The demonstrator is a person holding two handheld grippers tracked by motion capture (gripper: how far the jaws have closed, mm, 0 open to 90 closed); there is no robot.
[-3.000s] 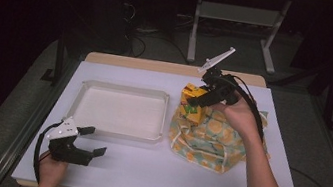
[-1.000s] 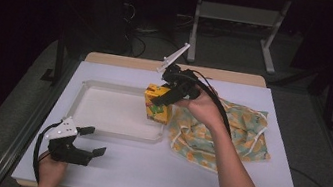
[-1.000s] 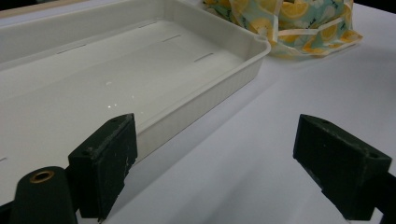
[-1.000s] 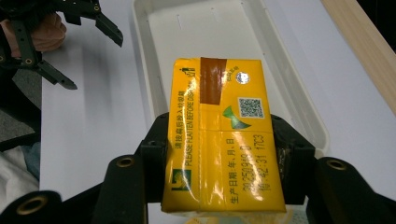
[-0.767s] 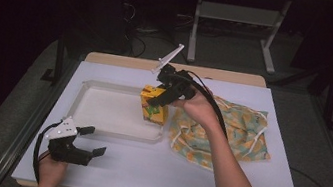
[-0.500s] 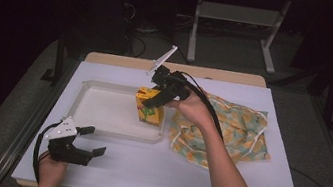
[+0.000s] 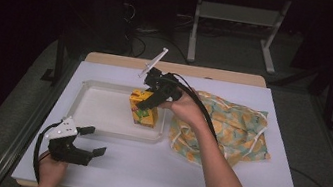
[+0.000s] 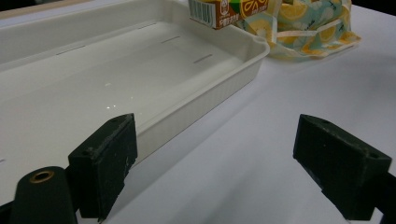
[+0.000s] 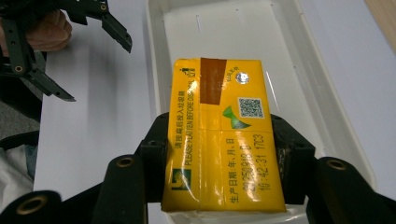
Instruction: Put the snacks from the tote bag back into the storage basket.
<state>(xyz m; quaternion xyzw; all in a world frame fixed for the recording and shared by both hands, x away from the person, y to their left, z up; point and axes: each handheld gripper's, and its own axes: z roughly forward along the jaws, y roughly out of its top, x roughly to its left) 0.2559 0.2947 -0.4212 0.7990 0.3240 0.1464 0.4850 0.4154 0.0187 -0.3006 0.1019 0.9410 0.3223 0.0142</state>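
Right gripper [image 7: 147, 102] clamps a glossy yellow carton [image 9: 223, 135] over the smooth white plastic tray [image 7: 99, 118]; left gripper [image 7: 86, 143] rests wide open, empty, on the matte white tabletop [image 7: 152, 172]; dark room.

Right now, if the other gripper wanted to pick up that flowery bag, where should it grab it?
Probably at the bunched folds near the drawstring edge of the flowery bag, coming straight down from above. It lies slumped flat on the table, so a raised fold is likely all a hand-held gripper's two jaws could pinch. The left hand-held gripper rests open, free for it.

Yellow carton [image 7: 143, 109] upright, over tray's right end.
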